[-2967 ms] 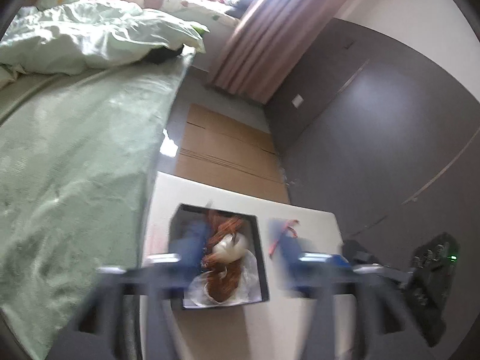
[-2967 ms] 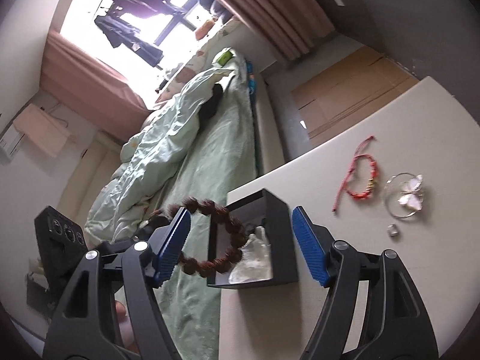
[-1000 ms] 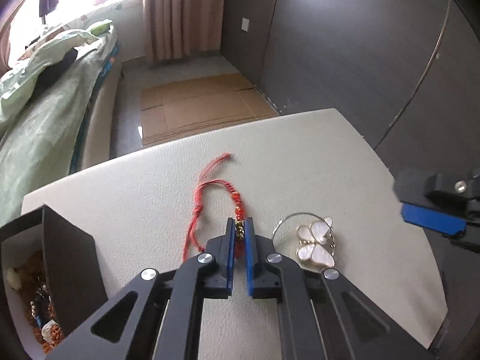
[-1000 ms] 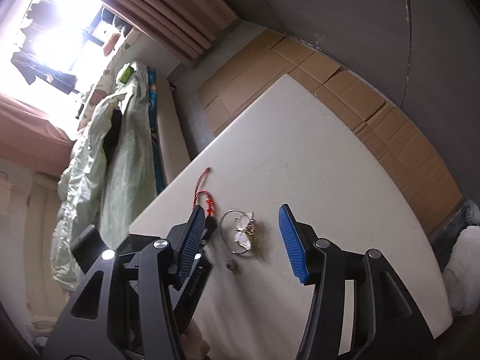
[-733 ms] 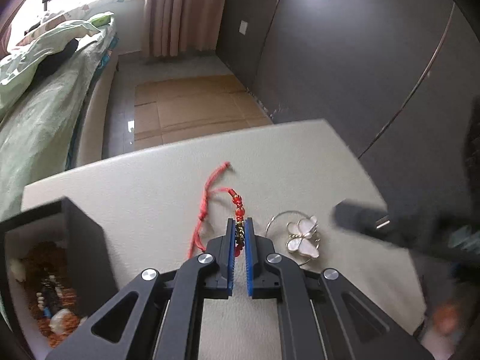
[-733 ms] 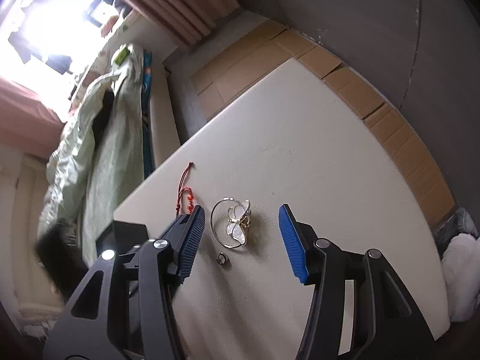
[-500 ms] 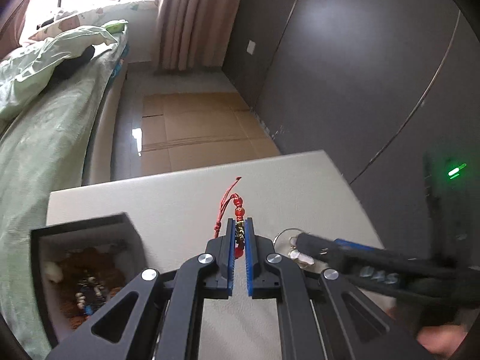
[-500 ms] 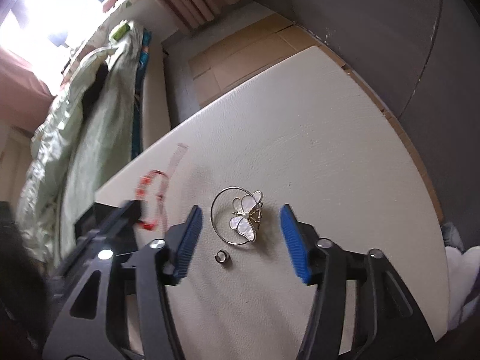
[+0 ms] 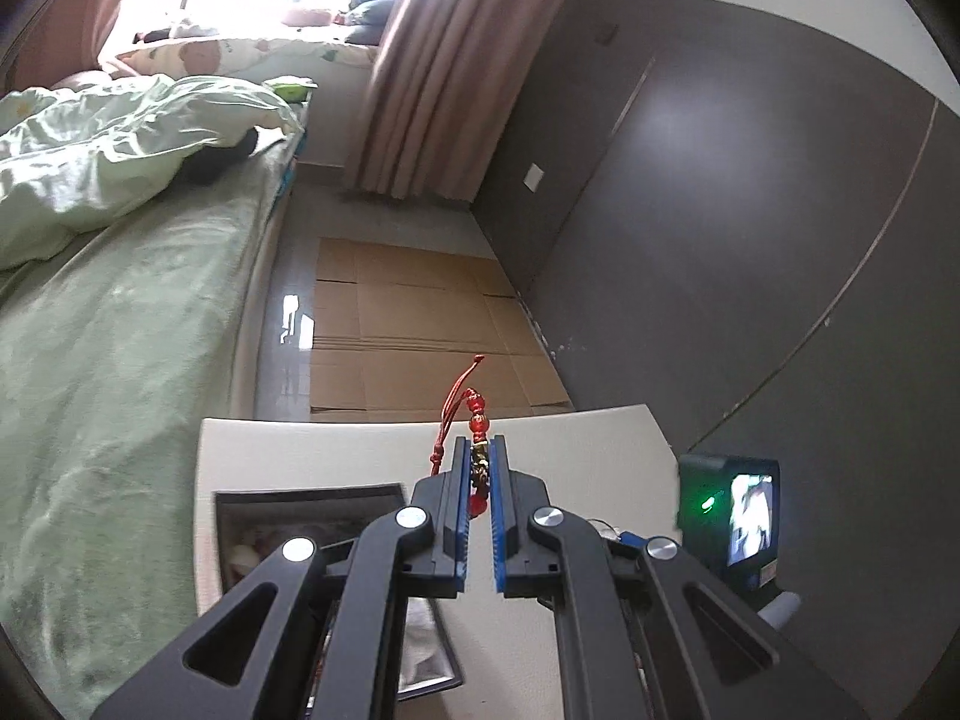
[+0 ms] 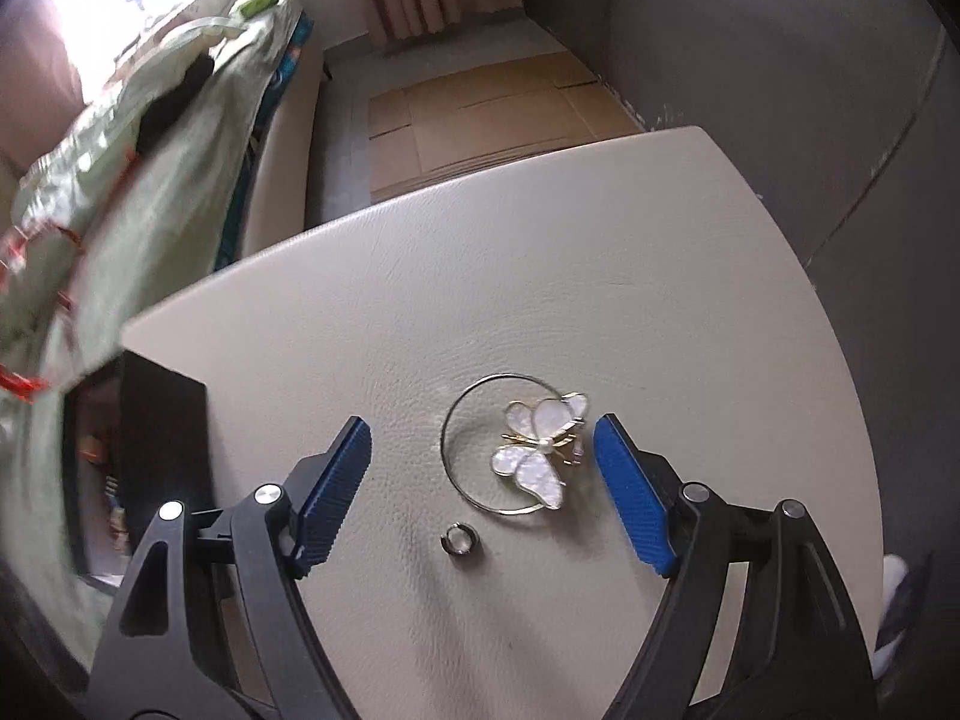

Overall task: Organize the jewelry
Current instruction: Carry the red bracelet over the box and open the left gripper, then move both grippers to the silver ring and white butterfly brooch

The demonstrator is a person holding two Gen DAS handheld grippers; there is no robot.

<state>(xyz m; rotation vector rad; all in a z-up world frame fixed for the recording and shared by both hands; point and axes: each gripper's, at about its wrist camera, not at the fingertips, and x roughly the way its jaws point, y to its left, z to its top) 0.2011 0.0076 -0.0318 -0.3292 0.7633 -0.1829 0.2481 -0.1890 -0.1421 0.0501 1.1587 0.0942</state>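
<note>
My left gripper [image 9: 479, 450] is shut on a red beaded cord bracelet [image 9: 477, 414], lifted above the pale table [image 9: 570, 438]; its cords hang down beside the tips. Below it sits the black jewelry box [image 9: 300, 495] with pieces inside. In the right wrist view, my right gripper [image 10: 483, 438] hovers with its jaws opening, nothing pressed between them. Under it lie a thin hoop [image 10: 468, 408] with a white butterfly ornament [image 10: 540, 444] and a small silver ring [image 10: 459, 540]. The box [image 10: 162, 420] stands at the left; the red bracelet [image 10: 24, 384] shows blurred at the far left.
A bed with green bedding [image 9: 108, 300] runs along the left of the table. Flattened cardboard [image 9: 420, 330] covers the floor beyond it, and dark wall panels [image 9: 720, 210] rise at the right. The right gripper's camera unit [image 9: 729, 516] sits at the right edge.
The left gripper has lifted the red bracelet off the table and carried it toward the box. The right gripper has moved in over the butterfly hoop and its jaws have widened.
</note>
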